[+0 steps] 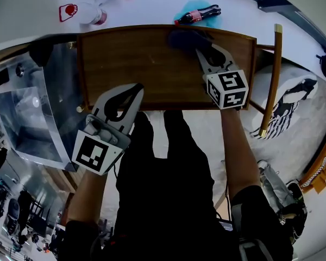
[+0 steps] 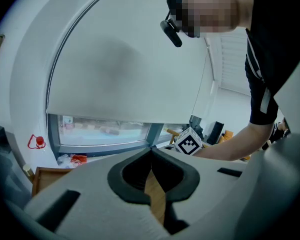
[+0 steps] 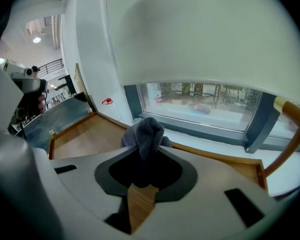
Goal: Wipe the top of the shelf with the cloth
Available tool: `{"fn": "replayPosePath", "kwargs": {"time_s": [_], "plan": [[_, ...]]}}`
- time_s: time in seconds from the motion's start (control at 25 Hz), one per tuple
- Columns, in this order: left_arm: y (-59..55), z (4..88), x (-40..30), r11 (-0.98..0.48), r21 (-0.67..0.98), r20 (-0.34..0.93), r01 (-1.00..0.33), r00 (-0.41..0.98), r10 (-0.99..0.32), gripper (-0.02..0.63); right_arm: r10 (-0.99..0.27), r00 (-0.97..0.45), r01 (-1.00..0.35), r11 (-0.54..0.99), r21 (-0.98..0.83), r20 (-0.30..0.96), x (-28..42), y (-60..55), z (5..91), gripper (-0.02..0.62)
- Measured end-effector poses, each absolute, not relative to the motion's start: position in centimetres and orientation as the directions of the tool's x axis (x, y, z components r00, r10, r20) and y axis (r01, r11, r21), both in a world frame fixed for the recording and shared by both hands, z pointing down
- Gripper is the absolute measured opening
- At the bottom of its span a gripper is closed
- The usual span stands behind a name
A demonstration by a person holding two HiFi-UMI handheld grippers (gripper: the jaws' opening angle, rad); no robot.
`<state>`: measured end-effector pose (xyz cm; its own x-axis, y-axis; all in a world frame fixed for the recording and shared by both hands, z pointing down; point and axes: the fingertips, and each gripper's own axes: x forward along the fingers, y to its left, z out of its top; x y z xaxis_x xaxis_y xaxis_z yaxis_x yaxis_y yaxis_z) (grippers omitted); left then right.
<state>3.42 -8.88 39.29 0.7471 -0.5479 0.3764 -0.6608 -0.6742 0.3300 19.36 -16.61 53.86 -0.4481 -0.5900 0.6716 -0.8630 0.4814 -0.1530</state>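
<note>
No legible text, bottle label (image 1: pixel 195 16) too small (red band only)

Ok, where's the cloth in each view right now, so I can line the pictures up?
Head view: the cloth is on the far right part of the shelf top, at the tips of the right gripper.
Left gripper view: not in it.
Right gripper view: the cloth is at centre, clamped between the jaws.
Shared landmark: the wooden shelf top.
</note>
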Motion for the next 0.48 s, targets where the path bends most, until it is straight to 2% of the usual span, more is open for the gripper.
{"fn": "replayPosePath", "kwargs": {"time_s": [0.48], "plan": [[-9.2,39.3,7.2,-0.711,0.329,0.379,-0.621,0.777,-0.503,0.020,-0.632,-0.324,-0.919,0.387,-0.076,0.704,25.8,-16.0,54.3,0.077]]}}
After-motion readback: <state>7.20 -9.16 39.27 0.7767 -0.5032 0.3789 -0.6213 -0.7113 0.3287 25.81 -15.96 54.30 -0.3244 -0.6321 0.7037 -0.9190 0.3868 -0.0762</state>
